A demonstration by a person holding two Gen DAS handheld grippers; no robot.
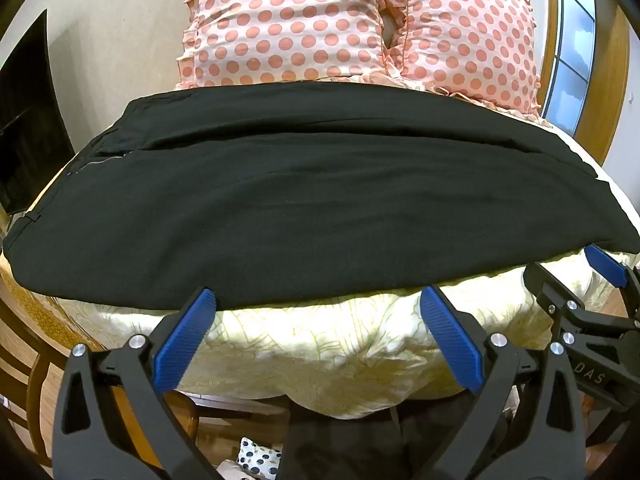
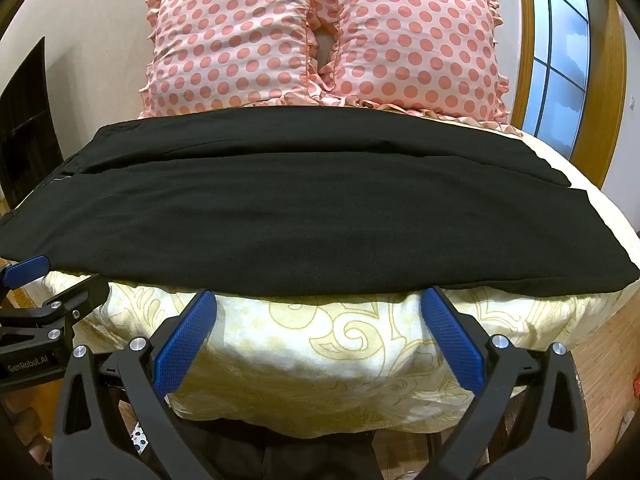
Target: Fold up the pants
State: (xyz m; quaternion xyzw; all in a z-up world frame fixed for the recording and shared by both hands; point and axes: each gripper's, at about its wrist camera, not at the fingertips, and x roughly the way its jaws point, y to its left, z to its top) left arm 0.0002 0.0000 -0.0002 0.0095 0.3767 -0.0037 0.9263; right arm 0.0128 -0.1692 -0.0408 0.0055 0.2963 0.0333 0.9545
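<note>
Pants spread flat, lengthwise across bed below pillows. Soft, limp, light; likely to sag and slide. Best pinched along near hem edge. Left gripper and right gripper both spread wide, holding nothing.

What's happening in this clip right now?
A person holds two hand-held grippers over a bed. Black pants lie flat across the yellow patterned quilt, below two pink polka-dot pillows. The left hand-held gripper and right hand-held gripper are both open at the near edge, gripping nothing.
</note>
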